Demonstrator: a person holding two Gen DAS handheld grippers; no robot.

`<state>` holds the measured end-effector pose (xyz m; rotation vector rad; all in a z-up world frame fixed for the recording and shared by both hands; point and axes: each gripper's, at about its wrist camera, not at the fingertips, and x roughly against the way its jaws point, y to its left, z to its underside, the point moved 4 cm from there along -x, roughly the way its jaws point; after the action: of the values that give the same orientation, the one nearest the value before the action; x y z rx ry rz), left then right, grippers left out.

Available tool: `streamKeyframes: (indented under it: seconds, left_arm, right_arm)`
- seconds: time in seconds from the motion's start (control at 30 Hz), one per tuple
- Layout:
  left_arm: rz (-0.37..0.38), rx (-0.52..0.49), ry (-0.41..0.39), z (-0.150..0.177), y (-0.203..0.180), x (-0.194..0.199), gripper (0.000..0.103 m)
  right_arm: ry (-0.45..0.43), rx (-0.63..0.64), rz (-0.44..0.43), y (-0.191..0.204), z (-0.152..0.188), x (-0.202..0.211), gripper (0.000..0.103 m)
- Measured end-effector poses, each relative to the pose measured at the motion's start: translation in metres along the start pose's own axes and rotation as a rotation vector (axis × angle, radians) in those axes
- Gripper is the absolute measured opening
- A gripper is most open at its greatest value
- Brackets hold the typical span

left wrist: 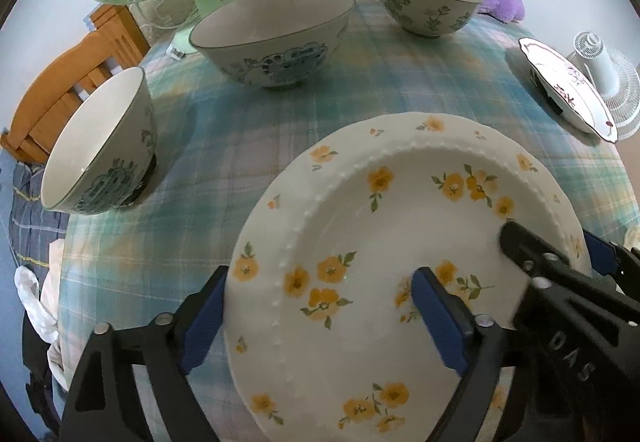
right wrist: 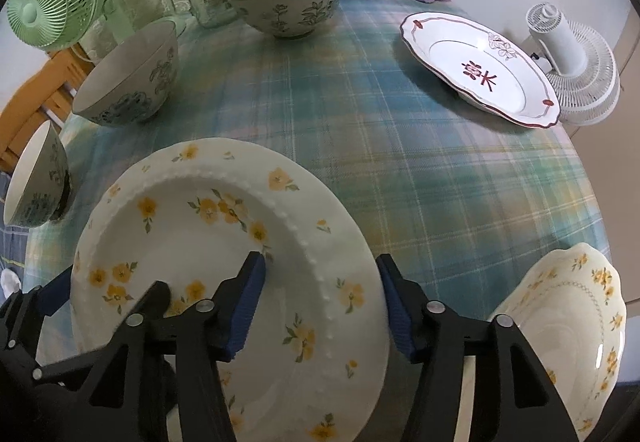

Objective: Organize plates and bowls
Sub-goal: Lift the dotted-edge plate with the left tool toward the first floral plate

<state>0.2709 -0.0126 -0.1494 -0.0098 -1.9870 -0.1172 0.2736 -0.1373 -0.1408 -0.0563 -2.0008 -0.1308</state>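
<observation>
Yellow-flowered plate (left wrist: 384,262) lies flat on the plaid-clothed bench (right wrist: 400,170), its opposite rims straddled by my left jaws (left wrist: 316,318) and right jaws (right wrist: 324,302), both open and gripping nothing, seemingly placed to lift it evenly toward another plate.

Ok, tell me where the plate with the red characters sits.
In the right wrist view the red-character plate lies at the table's far right, beside the white fan, behind the scalloped yellow-flower plate.

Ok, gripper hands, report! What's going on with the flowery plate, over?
Left gripper open, straddling yellow-flower plate at its left rim. Right gripper open, straddling the right rim. Nothing in the way; big bowl well beyond.
</observation>
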Motion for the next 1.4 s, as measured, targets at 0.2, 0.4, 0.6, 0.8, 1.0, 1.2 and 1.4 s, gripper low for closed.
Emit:
streamKeyframes:
  seconds: [0.2, 0.4, 0.6, 0.8, 1.0, 1.2, 1.4]
  left_arm:
    - [0.003, 0.008, 0.011, -0.001, 0.004, 0.002, 0.087]
    - [0.036, 0.011, 0.045, 0.011, 0.004, 0.013, 0.085]
    - [0.076, -0.008, 0.045, 0.029, 0.004, 0.030, 0.084]
    - [0.111, -0.009, 0.036, 0.044, 0.010, 0.052, 0.084]
    - [0.134, -0.026, 0.004, 0.054, 0.015, 0.075, 0.084]
    - [0.163, -0.045, -0.027, 0.059, 0.018, 0.095, 0.083]
    - [0.161, -0.053, -0.060, 0.059, 0.017, 0.109, 0.083]
  right_arm:
    - [0.015, -0.005, 0.014, 0.003, -0.004, -0.002, 0.068]
    - [0.034, -0.020, 0.028, 0.003, 0.005, 0.009, 0.068]
    - [0.034, -0.023, 0.060, 0.002, 0.025, 0.029, 0.068]
    - [0.017, -0.022, 0.083, 0.008, 0.042, 0.056, 0.068]
    - [-0.015, -0.047, 0.102, 0.015, 0.053, 0.082, 0.068]
    - [-0.050, -0.072, 0.119, 0.018, 0.061, 0.106, 0.068]
    - [-0.084, -0.072, 0.118, 0.016, 0.064, 0.122, 0.068]
